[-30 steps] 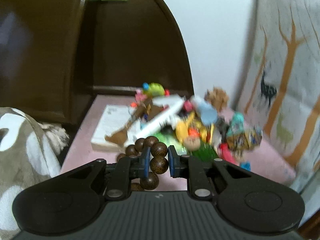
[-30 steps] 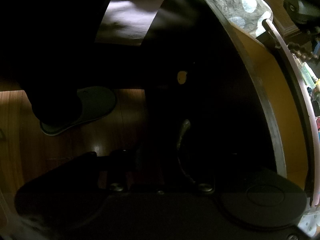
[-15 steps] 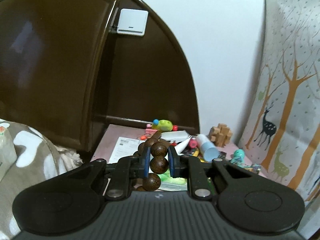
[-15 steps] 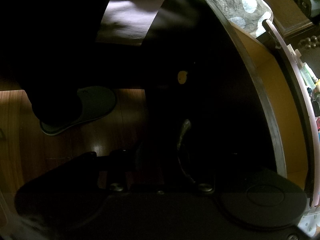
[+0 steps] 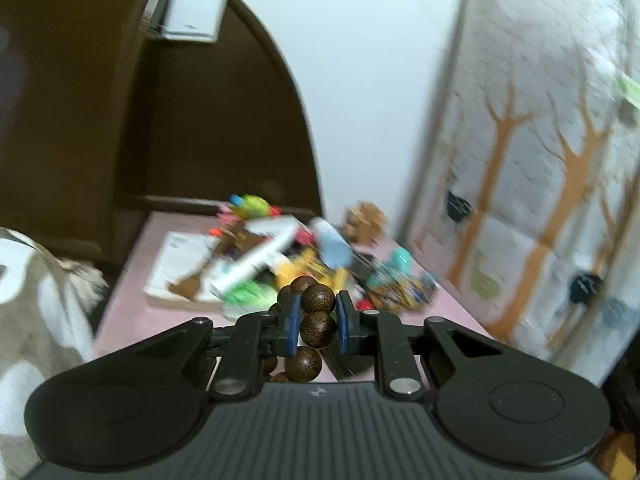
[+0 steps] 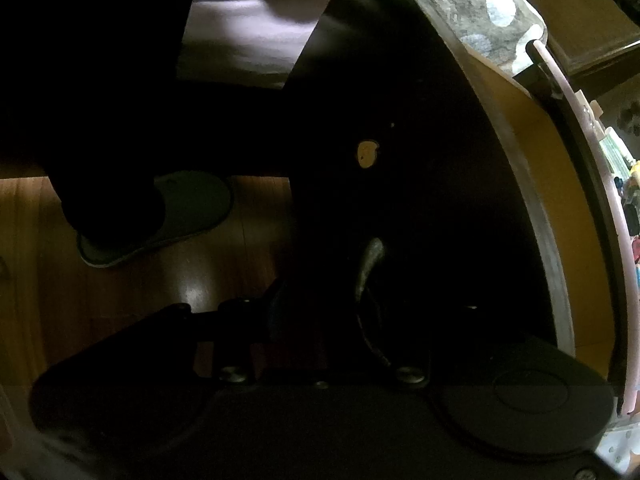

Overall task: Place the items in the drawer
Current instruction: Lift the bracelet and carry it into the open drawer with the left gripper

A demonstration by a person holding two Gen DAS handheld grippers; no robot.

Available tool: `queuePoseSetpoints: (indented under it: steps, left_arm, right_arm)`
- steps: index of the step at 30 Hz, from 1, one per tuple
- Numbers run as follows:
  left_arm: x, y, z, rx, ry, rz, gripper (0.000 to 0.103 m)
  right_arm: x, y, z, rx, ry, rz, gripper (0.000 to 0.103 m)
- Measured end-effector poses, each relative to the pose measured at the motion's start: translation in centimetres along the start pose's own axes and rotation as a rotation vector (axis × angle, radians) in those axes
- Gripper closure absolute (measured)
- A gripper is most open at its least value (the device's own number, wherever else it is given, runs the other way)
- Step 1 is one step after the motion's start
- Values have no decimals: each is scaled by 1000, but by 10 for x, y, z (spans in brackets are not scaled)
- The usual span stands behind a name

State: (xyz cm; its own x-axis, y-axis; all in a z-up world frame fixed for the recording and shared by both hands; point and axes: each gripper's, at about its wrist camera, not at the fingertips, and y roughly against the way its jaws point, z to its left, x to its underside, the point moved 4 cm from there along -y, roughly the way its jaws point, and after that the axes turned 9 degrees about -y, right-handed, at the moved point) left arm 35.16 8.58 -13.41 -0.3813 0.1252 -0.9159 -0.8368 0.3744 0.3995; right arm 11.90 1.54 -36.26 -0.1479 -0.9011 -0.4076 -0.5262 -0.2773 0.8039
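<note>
My left gripper [image 5: 318,320] is shut on a bracelet of dark brown wooden beads [image 5: 318,326], held above the near edge of a pink table top [image 5: 132,300]; some beads hang below the fingers. Behind it lies a blurred pile of small toys and items [image 5: 288,256]. My right gripper [image 6: 320,320] sits in deep shadow against the dark front of the pulled-out drawer, by its metal handle [image 6: 366,268]. Whether its fingers are closed on the handle is hidden by the dark. The drawer's yellow inner wall [image 6: 556,220] shows at right.
A dark wooden headboard [image 5: 120,120] with a white switch box [image 5: 194,22] rises behind the table. A tree-print curtain [image 5: 540,180] hangs at right. A patterned blanket [image 5: 36,288] lies at left. A slippered foot [image 6: 160,216] stands on the wooden floor.
The left gripper has swung right and tilted down with the beads still in it, so the toy pile shows again, blurred. The right gripper has not moved.
</note>
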Motion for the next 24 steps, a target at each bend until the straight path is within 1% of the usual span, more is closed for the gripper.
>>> queuePoseSetpoints:
  steps: [2, 5, 8, 10, 12, 16, 18, 24]
  left_arm:
    - [8, 0, -11, 45, -31, 16, 86]
    - [23, -7, -24, 121, -54, 63, 86]
    - [41, -20, -34, 174, -73, 127, 86]
    - [53, -30, -39, 192, -86, 174, 86]
    - [64, -41, -40, 190, -89, 227, 86]
    - [90, -67, -38, 144, -112, 341, 86]
    - [103, -80, -35, 132, -100, 388, 86]
    - [129, -103, -30, 43, -126, 513, 86]
  right_arm:
    - [0, 0, 0, 2, 1, -2, 59]
    - [1, 0, 1, 4, 2, -6, 59]
    - [2, -1, 1, 6, 1, -9, 59]
    - [2, -1, 1, 6, 1, -9, 59]
    - [2, -1, 1, 5, 1, -10, 59]
    - [2, -1, 0, 4, 1, -12, 59]
    - [2, -2, 0, 3, 1, -14, 59]
    - [2, -1, -1, 0, 0, -19, 59]
